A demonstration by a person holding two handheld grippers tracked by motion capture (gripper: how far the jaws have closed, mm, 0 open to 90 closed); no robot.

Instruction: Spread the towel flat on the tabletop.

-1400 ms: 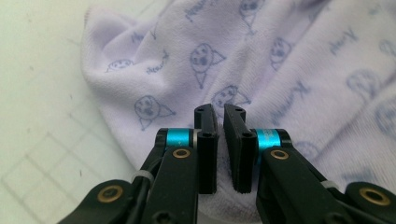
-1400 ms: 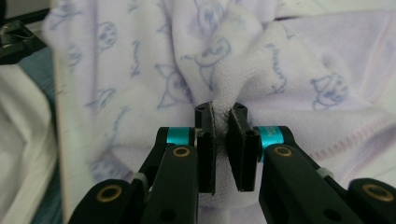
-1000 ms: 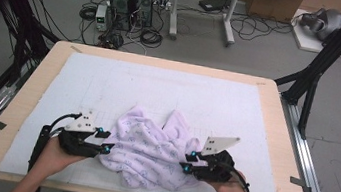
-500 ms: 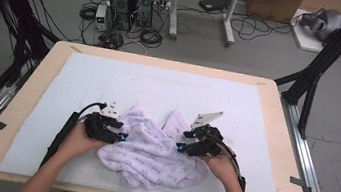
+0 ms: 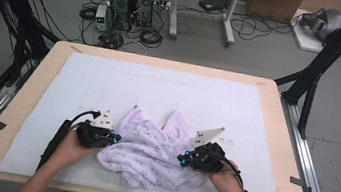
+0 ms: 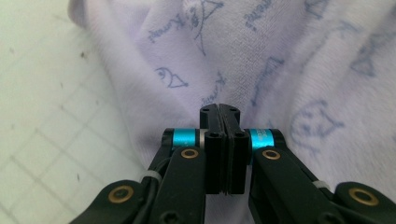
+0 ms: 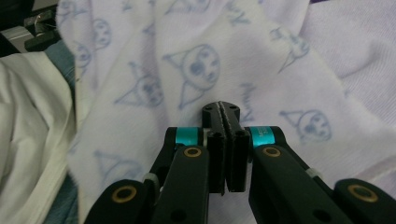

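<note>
My left gripper (image 5: 113, 137) and right gripper (image 5: 184, 159) have just closed, jaws meeting with no cloth visibly between them, flanking the crumpled lilac garment (image 5: 151, 149) at lower centre. Bare white mat (image 5: 199, 95) lies above. My gripper views reveal its printed faces.

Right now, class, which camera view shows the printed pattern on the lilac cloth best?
The right gripper view: the lilac cloth lies close up, its little cartoon faces sharp. The left gripper view shows fainter outlines of the print. The high view shows the whole crumpled cloth, its print mere specks.
</note>
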